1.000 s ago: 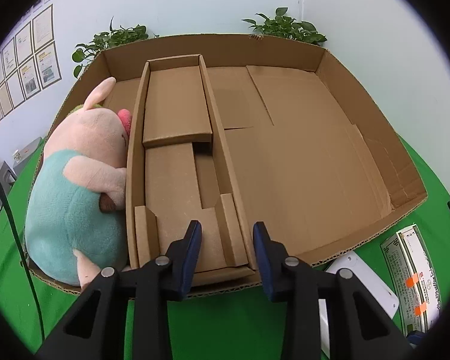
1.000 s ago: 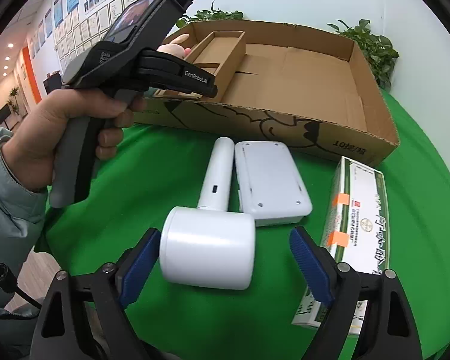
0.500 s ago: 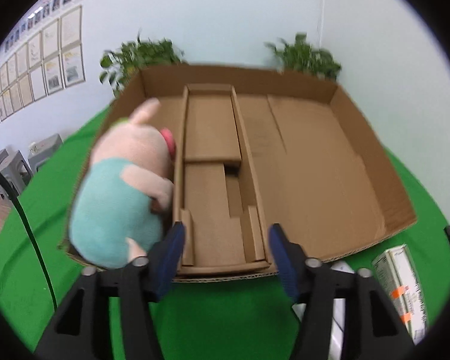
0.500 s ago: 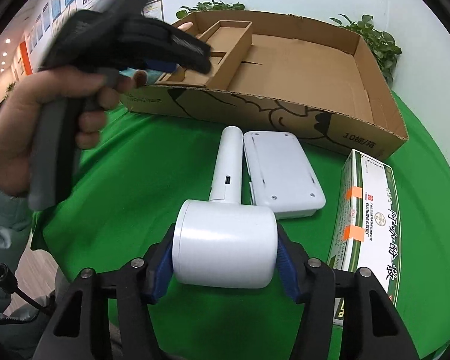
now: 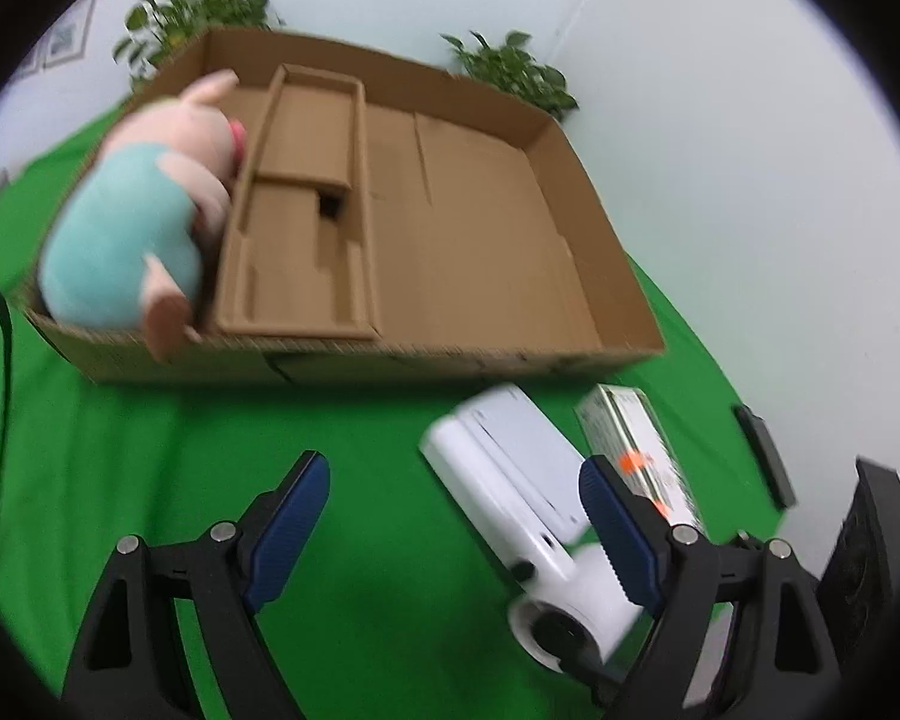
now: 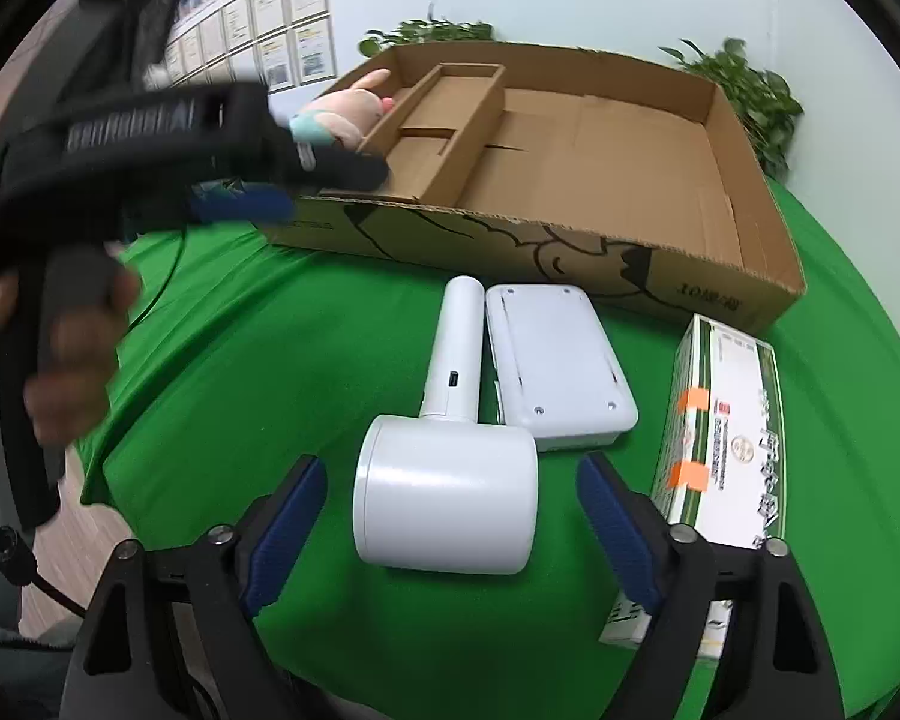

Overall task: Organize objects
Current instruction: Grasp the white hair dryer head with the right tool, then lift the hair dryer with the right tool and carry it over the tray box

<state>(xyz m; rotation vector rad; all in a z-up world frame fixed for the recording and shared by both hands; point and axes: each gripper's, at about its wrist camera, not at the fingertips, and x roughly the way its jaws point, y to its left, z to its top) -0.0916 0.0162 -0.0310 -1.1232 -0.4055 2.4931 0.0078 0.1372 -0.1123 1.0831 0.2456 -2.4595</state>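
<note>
Half a second back the right gripper [image 6: 450, 525] had its blue pads against the drum-shaped head of the white handheld device [image 6: 447, 498]; now the jaws are opening, a gap shows on either side, and the head sits between them on the green cloth [image 6: 282, 360] without being pressed. Its handle runs off toward 12 o'clock, ending short of the cardboard box [image 6: 570, 252]. Just beside the handle, at 1 o'clock from the head, lies the flat white case [image 6: 555, 360], and at 3 o'clock the green-and-white carton [image 6: 720, 438] with orange tape. Since that earlier frame the left gripper [image 5: 453, 525] has swung away from the box rim toward these items: its jaws are opening too, spread wide over bare cloth with nothing between them, and the white device and case lie at 2 o'clock of its view, partly behind its right finger. From the right wrist view, the person's hand [image 6: 60, 354] grips the left tool's handle at 9 o'clock, blurred. Inside the box, the plush pig [image 5: 132, 222] fills the leftmost section, leaning against the cardboard insert [image 5: 306, 210]. Potted plants [image 6: 744, 96] stand behind the box at 12 o'clock.
</note>
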